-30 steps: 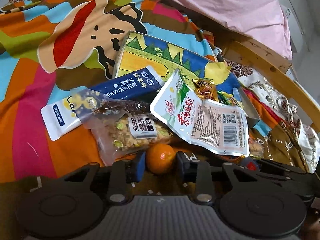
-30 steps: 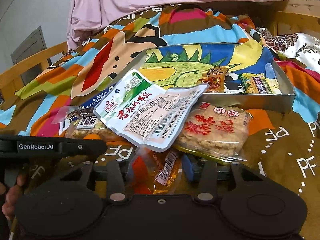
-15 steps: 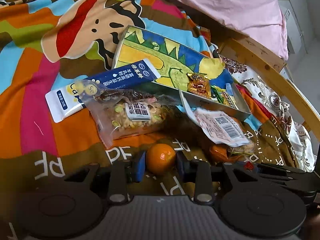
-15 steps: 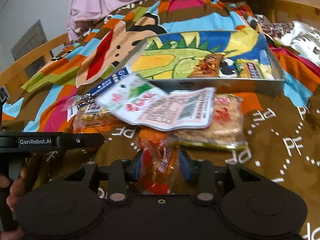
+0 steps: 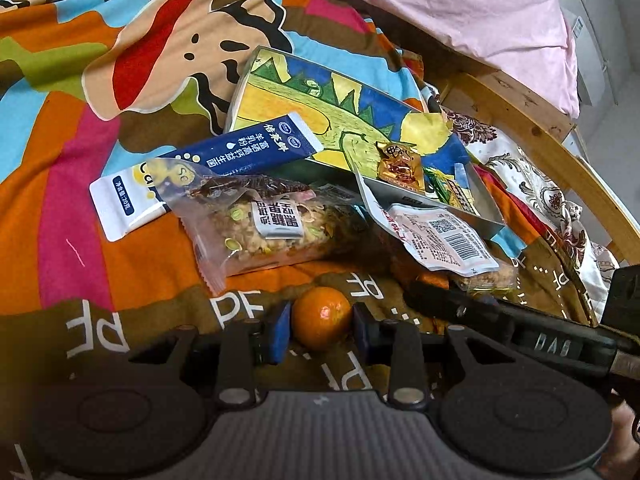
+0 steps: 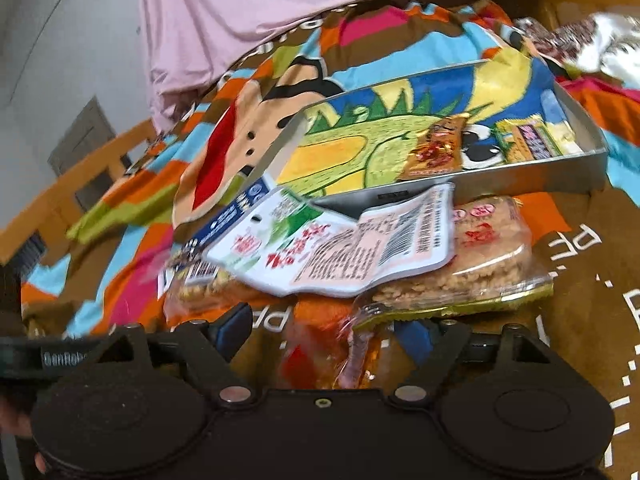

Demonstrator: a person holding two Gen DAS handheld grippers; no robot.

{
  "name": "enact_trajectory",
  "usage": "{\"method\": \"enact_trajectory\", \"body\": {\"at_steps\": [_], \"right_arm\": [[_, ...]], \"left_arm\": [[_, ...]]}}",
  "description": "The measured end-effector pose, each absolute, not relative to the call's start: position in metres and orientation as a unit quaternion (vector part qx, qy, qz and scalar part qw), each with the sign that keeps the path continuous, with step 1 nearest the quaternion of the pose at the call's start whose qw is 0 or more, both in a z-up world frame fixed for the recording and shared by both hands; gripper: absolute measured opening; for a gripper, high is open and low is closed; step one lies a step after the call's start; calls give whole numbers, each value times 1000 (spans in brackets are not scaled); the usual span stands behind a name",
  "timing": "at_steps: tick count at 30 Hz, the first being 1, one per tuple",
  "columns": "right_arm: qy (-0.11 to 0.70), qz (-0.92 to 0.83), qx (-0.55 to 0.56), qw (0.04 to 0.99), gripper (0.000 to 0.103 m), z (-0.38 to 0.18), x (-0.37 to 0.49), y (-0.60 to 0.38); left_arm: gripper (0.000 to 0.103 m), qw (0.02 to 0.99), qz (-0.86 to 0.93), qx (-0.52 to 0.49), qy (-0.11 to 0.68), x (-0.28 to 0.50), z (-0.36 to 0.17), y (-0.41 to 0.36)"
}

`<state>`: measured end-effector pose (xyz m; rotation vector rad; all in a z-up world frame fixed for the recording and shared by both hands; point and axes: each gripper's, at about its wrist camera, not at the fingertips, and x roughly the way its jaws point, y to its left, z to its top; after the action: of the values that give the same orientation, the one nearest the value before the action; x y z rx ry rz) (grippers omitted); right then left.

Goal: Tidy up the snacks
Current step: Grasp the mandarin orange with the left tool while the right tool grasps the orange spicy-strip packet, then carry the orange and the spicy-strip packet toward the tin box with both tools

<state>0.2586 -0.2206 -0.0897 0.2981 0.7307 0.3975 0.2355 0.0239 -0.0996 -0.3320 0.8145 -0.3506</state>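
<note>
- Holding a small orange [image 5: 321, 317], the left gripper [image 5: 320, 330] sits at the lower middle of the left wrist view; both blue fingers [image 5: 279, 332] touch the fruit, one on each side.
- Just above the orange lies a clear bag of nut brittle [image 5: 272, 232], and a blue and white sachet [image 5: 200, 168] lies partly under it, at the centre left.
- A shallow tin tray [image 5: 420, 202] with a dinosaur drawing inside stands at the centre right. It carries a small golden candy pack [image 5: 400, 164] and some green and yellow packs [image 6: 536, 142] at its right end.
- A white pouch with a barcode [image 5: 444, 236] leans against the near wall of the tray.
- In the right wrist view, the right gripper [image 6: 320, 332] is at the lower middle. Its fingers [image 6: 234, 326] are spread wide around an orange and red snack bag [image 6: 320, 352]; I cannot tell if they touch it.
- A pack of rice crackers [image 6: 480, 264] lies under the white pouch, just above the right fingers.
- Everything rests on a colourful bedspread [image 5: 60, 160], with a pink pillow [image 5: 460, 12] at the upper right.
</note>
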Motion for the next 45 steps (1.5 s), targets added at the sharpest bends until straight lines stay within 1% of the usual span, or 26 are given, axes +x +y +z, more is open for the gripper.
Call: {"method": "enact_trajectory", "body": {"at_steps": [3, 8, 12, 17, 18, 19, 21, 23, 27, 33, 39, 45], "right_arm": [[355, 177, 135, 908, 56, -90, 259, -220], [363, 176, 110, 908, 52, -88, 257, -213], [389, 176, 90, 900, 48, -80, 246, -210], [402, 190, 58, 894, 48, -76, 225, -208], [400, 191, 50, 895, 49, -76, 225, -205], [400, 193, 47, 895, 53, -77, 226, -203], [402, 197, 48, 893, 55, -80, 229, -202], [401, 199, 41, 893, 54, -82, 231, -200], [395, 203, 7, 896, 48, -78, 224, -194], [394, 206, -27, 895, 46, -66, 199, -193], [337, 183, -155, 910, 46, -55, 165, -179], [278, 167, -208, 923, 46, -42, 140, -177]], "left_arm": [[36, 890, -168, -160, 392, 235, -99, 24], [36, 890, -169, -160, 392, 235, -100, 24], [36, 891, -169, -157, 392, 235, -99, 24], [36, 892, -167, -145, 394, 229, -94, 23], [36, 892, -167, -144, 395, 229, -94, 23], [36, 891, -167, -145, 397, 230, -95, 23], [36, 890, -167, -145, 398, 230, -96, 23], [36, 890, -168, -145, 398, 230, -96, 24], [36, 892, -166, -143, 396, 229, -96, 23], [35, 899, -154, -138, 386, 217, -87, 23], [35, 906, -144, -158, 364, 198, -73, 28], [35, 921, -141, -147, 333, 175, -58, 20]]}}
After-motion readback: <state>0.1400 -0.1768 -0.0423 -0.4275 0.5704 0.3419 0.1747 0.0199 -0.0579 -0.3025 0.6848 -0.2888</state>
